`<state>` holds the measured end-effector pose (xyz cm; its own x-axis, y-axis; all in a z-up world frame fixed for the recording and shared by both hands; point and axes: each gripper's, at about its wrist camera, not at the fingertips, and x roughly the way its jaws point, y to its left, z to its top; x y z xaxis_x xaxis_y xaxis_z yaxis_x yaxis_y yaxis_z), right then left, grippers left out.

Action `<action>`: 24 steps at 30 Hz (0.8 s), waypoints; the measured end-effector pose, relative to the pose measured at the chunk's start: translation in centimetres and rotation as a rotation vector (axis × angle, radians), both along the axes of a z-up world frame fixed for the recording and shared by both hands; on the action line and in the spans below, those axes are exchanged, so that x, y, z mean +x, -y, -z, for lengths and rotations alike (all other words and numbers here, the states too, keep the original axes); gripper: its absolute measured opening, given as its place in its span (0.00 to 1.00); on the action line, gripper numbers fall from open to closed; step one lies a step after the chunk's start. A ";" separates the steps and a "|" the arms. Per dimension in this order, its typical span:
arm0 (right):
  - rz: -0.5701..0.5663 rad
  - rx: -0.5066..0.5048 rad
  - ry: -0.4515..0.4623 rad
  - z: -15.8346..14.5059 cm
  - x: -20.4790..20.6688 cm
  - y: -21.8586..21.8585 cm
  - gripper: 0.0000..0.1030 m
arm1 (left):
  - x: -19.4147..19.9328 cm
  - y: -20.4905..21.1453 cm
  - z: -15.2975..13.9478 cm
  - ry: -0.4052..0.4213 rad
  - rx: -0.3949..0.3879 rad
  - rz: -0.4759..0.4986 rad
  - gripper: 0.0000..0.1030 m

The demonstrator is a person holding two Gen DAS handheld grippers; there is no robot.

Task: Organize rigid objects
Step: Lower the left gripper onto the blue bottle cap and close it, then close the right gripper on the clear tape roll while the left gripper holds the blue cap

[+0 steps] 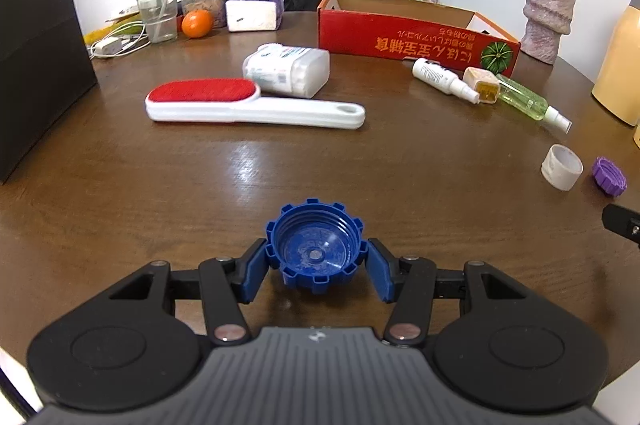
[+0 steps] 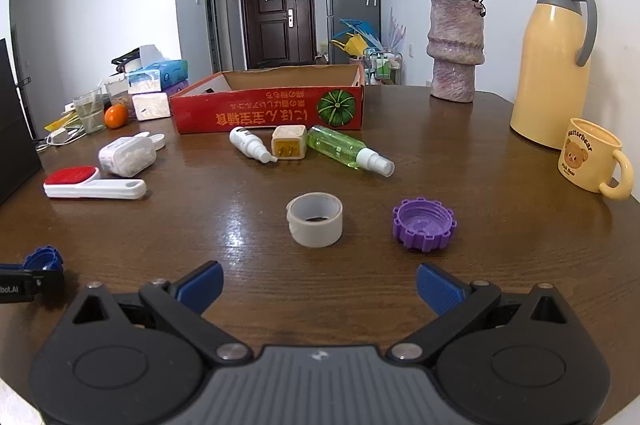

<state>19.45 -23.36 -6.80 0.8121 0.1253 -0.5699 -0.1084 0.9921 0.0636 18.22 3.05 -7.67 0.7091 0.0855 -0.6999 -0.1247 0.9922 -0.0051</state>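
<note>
Left claw (image 1: 316, 267) pinching ridged blue cap (image 1: 316, 249) by rim; could pop free. Right claw (image 2: 319, 287) spread, idle.

Glossy wood-grain table (image 1: 200, 193) catching the light, ridged blue plastic cap (image 1: 315, 251), printed cardboard box (image 2: 267, 111), rough-textured vase (image 2: 456, 51).

A lived-in home, likely a dining area near the entrance. A round wooden table (image 2: 460, 153) carries everyday household items: a yellow thermos jug (image 2: 554, 65), a bear-print mug (image 2: 592, 161), a vase of dried roses (image 2: 456, 53), tissue packs (image 2: 158, 77) and an orange (image 2: 116, 116). Behind it stand a dark panelled front door (image 2: 276, 13), a grey refrigerator (image 2: 352, 5) and white walls.
</note>
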 end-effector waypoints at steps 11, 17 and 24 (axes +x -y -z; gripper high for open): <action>-0.016 -0.005 0.007 0.1 2.7 0.0 0.98 | 2.6 1.1 -0.7 0.016 0.002 0.026 0.52; -0.023 -0.007 -0.005 0.5 4.3 -0.2 0.89 | 3.8 1.2 -0.9 0.022 0.000 0.031 0.52; -0.040 -0.034 -0.026 1.1 6.1 -0.9 0.77 | 5.0 1.5 -1.0 0.024 0.000 0.045 0.52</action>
<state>25.58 -22.50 -7.93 0.7914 0.1377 -0.5955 -0.1471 0.9886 0.0330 23.21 1.60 -6.71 0.7290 0.0533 -0.6824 -0.0801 0.9968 -0.0078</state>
